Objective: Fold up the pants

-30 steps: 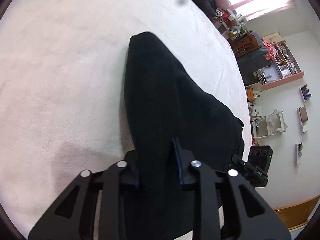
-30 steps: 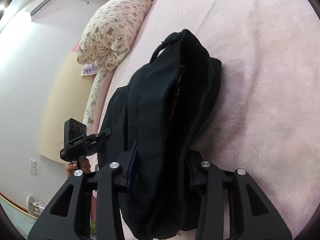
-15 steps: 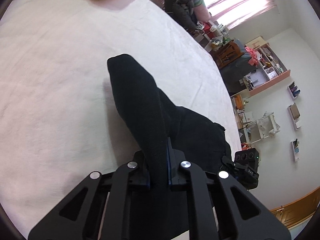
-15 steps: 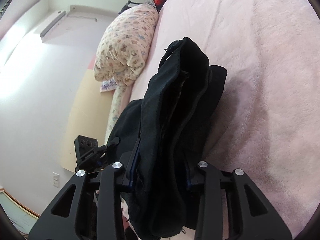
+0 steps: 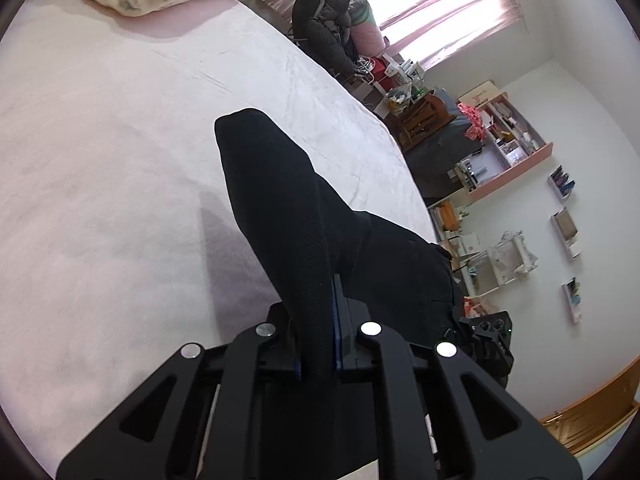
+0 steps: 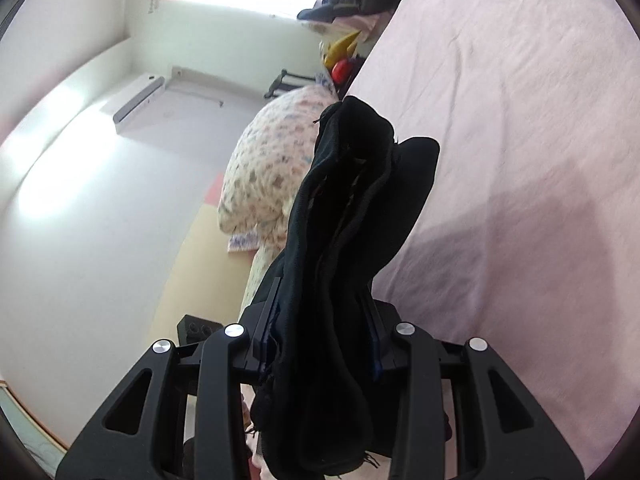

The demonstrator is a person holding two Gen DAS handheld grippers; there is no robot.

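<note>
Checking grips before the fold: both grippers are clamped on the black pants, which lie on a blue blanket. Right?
One thing is wrong: the blanket is pale pink, not blue, as the left wrist view shows. The rest holds: the left gripper and the right gripper are both clamped on the black pants.

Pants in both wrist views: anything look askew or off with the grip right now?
Nothing is damaged. The black pants are clamped thinly in the left tongs, but the right tongs hold a thick, uneven wad of pants with layers gaping, so that end looks bunched rather than flat.
</note>
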